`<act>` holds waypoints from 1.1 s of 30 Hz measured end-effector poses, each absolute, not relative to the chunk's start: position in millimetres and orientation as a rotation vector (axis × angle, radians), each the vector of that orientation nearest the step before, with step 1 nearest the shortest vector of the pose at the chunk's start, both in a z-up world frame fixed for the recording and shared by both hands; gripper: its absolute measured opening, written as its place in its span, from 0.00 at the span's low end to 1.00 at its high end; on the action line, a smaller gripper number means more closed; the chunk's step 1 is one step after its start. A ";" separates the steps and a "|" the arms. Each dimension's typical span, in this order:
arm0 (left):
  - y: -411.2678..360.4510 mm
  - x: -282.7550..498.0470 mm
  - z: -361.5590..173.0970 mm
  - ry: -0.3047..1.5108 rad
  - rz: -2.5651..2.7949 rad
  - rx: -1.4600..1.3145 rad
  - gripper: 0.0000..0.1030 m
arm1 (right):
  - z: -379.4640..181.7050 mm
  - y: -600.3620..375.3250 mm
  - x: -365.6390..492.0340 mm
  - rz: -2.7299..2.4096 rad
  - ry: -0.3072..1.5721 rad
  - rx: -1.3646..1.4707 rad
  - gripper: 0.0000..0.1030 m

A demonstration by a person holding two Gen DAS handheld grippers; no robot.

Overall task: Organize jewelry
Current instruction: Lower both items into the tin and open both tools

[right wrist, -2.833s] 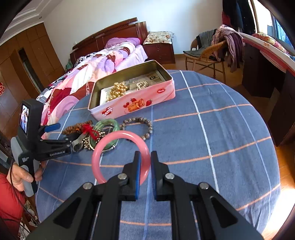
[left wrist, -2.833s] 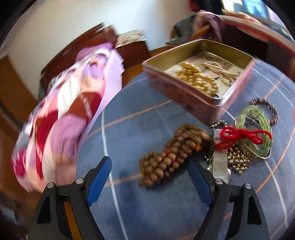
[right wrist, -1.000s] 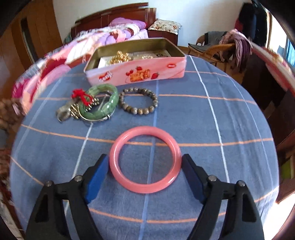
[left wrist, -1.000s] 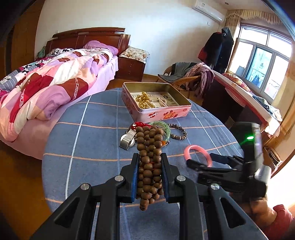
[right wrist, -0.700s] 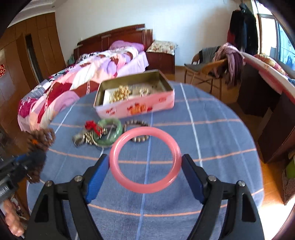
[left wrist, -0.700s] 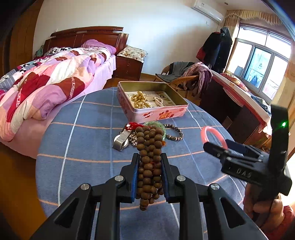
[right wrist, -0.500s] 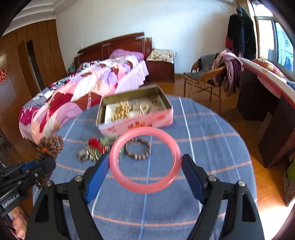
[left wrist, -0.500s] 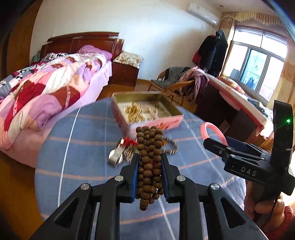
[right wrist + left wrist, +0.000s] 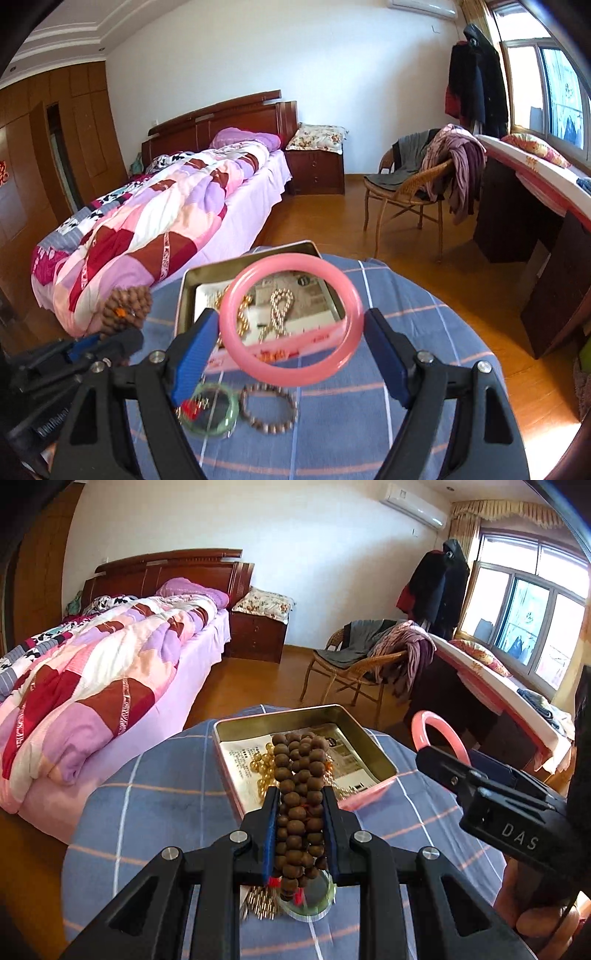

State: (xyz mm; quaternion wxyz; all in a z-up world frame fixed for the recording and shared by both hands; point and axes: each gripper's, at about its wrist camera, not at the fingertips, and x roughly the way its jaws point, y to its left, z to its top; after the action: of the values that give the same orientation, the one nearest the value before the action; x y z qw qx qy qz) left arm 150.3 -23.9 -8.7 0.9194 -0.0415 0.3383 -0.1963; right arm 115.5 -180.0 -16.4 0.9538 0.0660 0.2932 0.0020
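My left gripper (image 9: 299, 797) is shut on a bundle of brown wooden beads (image 9: 300, 794) and holds it in the air just in front of the open pink tin (image 9: 258, 723). The beads also show at the left of the right wrist view (image 9: 125, 308). My right gripper (image 9: 290, 321) is shut on a pink bangle (image 9: 351, 295), clamped across its width, held above the tin's near edge (image 9: 188, 280). The bangle also shows in the left wrist view (image 9: 419, 725). The tin holds gold beads (image 9: 260, 766) and a pearl strand (image 9: 279, 306) on printed paper.
A green bangle with a red cord (image 9: 231, 413) and a grey bead bracelet (image 9: 291, 402) lie on the blue checked tablecloth (image 9: 406, 317) near me. A bed (image 9: 92, 672) stands left, a wicker chair with clothes (image 9: 354, 661) behind, a desk (image 9: 546, 206) right.
Both grippers have lifted off the table and moved forward toward the tin, the left with the wooden beads and the right with the pink bangle. The tin now looks closer.
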 end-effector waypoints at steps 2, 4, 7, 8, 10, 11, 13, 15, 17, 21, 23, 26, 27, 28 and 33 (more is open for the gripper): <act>-27.9 161.2 -14.3 0.706 -0.403 -0.086 0.21 | -18.0 -183.0 127.2 0.004 0.602 0.146 0.80; -34.1 176.2 -22.1 0.728 -0.399 -0.089 0.21 | -21.9 -187.3 143.7 0.005 0.618 0.164 0.80; -44.5 195.4 -32.0 0.752 -0.395 -0.082 0.21 | -32.3 -192.9 167.4 -0.003 0.648 0.181 0.80; -47.4 201.0 -34.8 0.757 -0.391 -0.074 0.21 | -36.6 -194.3 177.2 -0.002 0.663 0.186 0.80; -52.7 214.1 -42.9 0.782 -0.383 -0.077 0.21 | -43.6 -196.1 190.2 0.009 0.693 0.198 0.80; -54.1 218.0 -45.0 0.792 -0.382 -0.081 0.21 | -46.7 -197.4 197.1 0.012 0.708 0.201 0.80; -57.8 226.9 -51.0 0.813 -0.384 -0.086 0.21 | -53.7 -197.1 205.6 0.012 0.729 0.197 0.80; -62.3 230.6 -58.2 0.829 -0.380 -0.074 0.21 | -58.7 -195.7 212.0 0.015 0.743 0.191 0.80; -65.9 233.8 -62.9 0.842 -0.379 -0.067 0.21 | -62.8 -194.6 217.2 0.020 0.757 0.185 0.80; -69.3 238.3 -70.5 0.863 -0.370 -0.070 0.21 | -68.1 -192.9 223.1 0.037 0.775 0.187 0.80; -70.2 239.0 -69.8 0.858 -0.360 -0.059 0.21 | -70.9 -192.8 226.9 0.049 0.788 0.189 0.81; -74.5 241.4 -68.9 0.857 -0.350 -0.045 0.21 | -74.7 -194.1 229.9 0.070 0.803 0.214 0.82; -76.1 242.4 -69.2 0.859 -0.349 -0.037 0.21 | -75.1 -195.4 229.3 0.085 0.803 0.231 0.86; -76.5 244.1 -69.3 0.861 -0.347 -0.032 0.22 | -74.9 -196.7 228.8 0.095 0.804 0.244 0.87; -76.3 244.5 -68.7 0.885 -0.359 -0.039 0.35 | -61.0 -205.7 208.4 0.106 0.737 0.293 0.88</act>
State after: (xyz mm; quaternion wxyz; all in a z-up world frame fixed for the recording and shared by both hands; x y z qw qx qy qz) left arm 244.5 -76.3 -68.7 0.8880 -0.0186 0.4258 -0.1726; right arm 208.4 -205.7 -61.0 0.9211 0.1427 0.3587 0.0514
